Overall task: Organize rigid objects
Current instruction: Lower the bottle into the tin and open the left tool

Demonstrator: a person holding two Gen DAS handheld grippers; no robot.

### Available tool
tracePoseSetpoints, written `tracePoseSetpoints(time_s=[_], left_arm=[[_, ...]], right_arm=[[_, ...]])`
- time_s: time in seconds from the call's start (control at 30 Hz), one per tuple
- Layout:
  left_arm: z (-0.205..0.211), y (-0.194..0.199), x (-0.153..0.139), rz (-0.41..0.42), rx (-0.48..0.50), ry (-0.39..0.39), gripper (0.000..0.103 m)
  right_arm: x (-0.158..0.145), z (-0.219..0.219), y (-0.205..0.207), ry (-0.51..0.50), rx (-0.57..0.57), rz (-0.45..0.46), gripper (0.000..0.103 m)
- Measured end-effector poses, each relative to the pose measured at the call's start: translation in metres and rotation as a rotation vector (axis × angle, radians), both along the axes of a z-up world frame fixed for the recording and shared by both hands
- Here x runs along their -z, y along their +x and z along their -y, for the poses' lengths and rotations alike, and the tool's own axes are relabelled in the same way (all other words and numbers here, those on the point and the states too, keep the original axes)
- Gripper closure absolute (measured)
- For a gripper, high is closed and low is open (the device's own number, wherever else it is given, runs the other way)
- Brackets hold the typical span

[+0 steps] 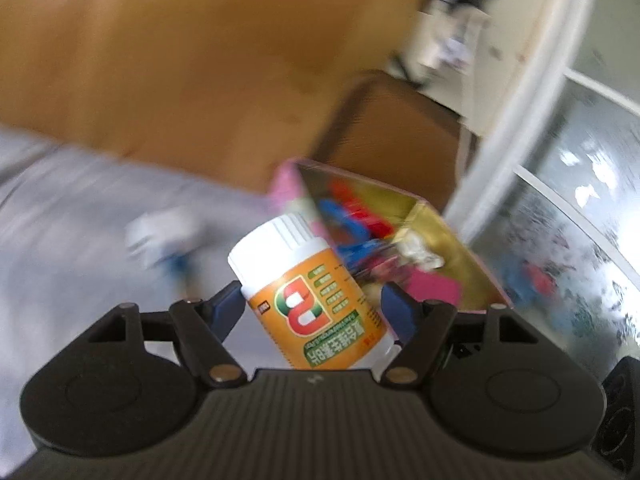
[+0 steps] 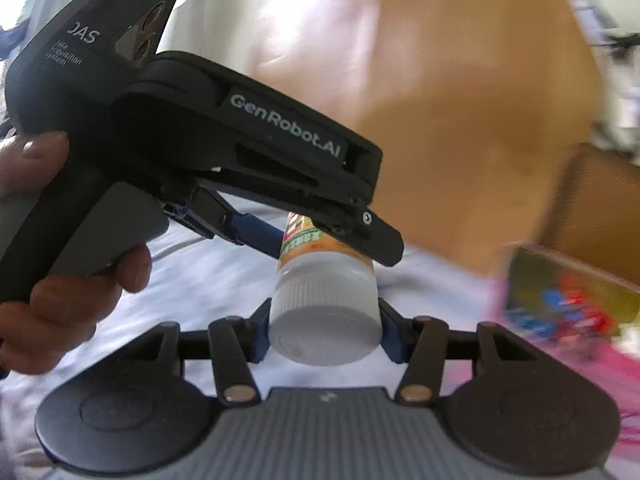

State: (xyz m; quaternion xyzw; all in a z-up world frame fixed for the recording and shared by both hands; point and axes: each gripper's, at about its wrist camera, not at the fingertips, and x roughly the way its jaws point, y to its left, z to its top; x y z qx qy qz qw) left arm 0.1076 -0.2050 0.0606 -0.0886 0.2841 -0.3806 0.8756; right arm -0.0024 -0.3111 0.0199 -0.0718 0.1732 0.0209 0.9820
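Two grippers are engaged on one orange bottle (image 1: 316, 300): its white cap (image 2: 324, 324) is clamped by the right gripper (image 2: 324, 330), its body straddled by the left gripper (image 1: 312, 308), contact unclear. A handover is judged underway; one grip must be released before the gold-lined box (image 1: 424, 236) is approached.

A bed (image 1: 72, 216) under a pale grey sheet.
We see an open box (image 1: 440, 236) of bright toys resting on it, and a blurred white object (image 1: 160, 236).

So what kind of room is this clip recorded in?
Probably a home, perhaps a bedroom: a wooden panel like a headboard, a pale grey fabric surface like bedding, and an open box of colourful toys. Heavy blur keeps this tentative.
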Motion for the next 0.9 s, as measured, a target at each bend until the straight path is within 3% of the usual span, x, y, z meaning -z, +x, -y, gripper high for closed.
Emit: tracePoseSetpoints(time_s=[0.17, 0.2, 0.3, 0.33, 0.43, 0.6, 0.77, 0.9], left_arm=[[0.091, 0.032, -0.008, 0.037, 0.073, 0.064, 0.018], [0.104, 0.038, -0.007, 0.036, 0.054, 0.076, 0.018], [0.123, 0.051, 0.004, 0.013, 0.003, 0.086, 0.017], [0.123, 0.052, 0.007, 0.012, 0.001, 0.071, 0.017], [0.114, 0.048, 0.012, 0.0, -0.022, 0.029, 0.018], [0.077, 0.021, 0.005, 0.021, -0.037, -0.03, 0.018], [0.011, -0.011, 0.0, 0.083, -0.069, -0.023, 0.018], [-0.054, -0.028, 0.015, 0.098, -0.17, 0.027, 0.017]], right_arm=[[-0.007, 0.076, 0.018, 0.105, 0.181, 0.079, 0.052], [-0.003, 0.085, 0.026, 0.084, 0.227, 0.094, 0.051], [0.013, 0.106, 0.039, 0.06, 0.348, 0.113, 0.025], [0.014, 0.111, 0.037, 0.065, 0.358, 0.104, 0.028], [0.012, 0.121, 0.028, 0.12, 0.37, 0.144, 0.029], [0.013, 0.105, 0.018, 0.065, 0.35, 0.165, 0.029], [0.013, 0.093, 0.009, 0.065, 0.314, 0.183, 0.029], [0.012, 0.089, 0.005, 0.063, 0.308, 0.223, 0.029]])
